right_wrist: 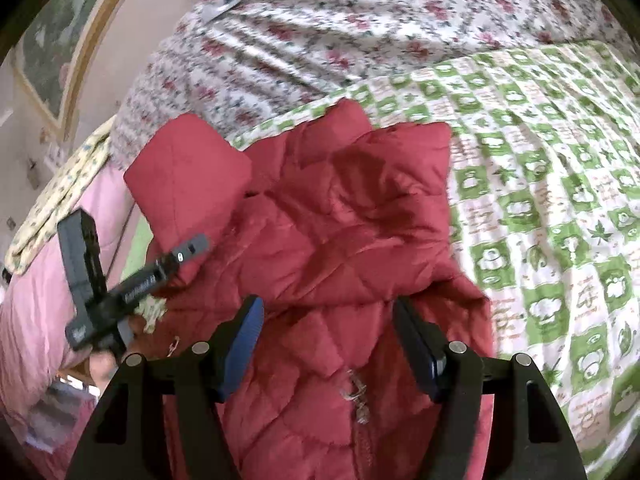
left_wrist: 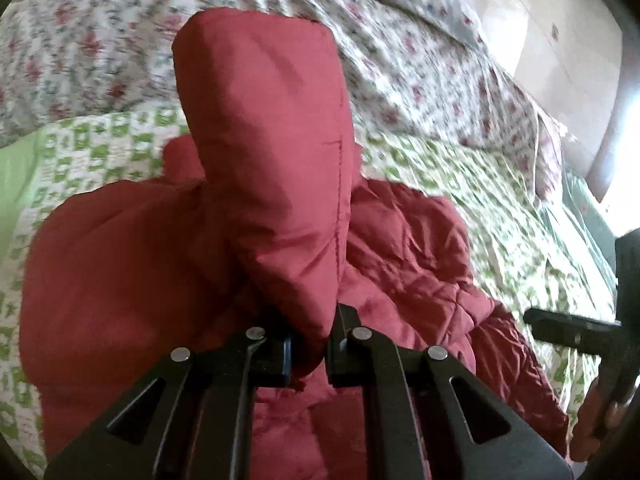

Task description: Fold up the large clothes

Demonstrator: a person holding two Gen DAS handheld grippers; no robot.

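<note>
Bed (right_wrist: 560,160), one red jacket (right_wrist: 340,220), two grippers

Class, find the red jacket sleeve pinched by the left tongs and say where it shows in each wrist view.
Left wrist view: the sleeve stands centre frame, rising from the shut left tongs.
Right wrist view: the sleeve is at left of centre, above the left tongs.
Shared landmark: the green checked quilt.

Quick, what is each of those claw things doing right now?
Left gripper: closed on the red jacket.
Right gripper: open, holding nothing, above the jacket.
</note>
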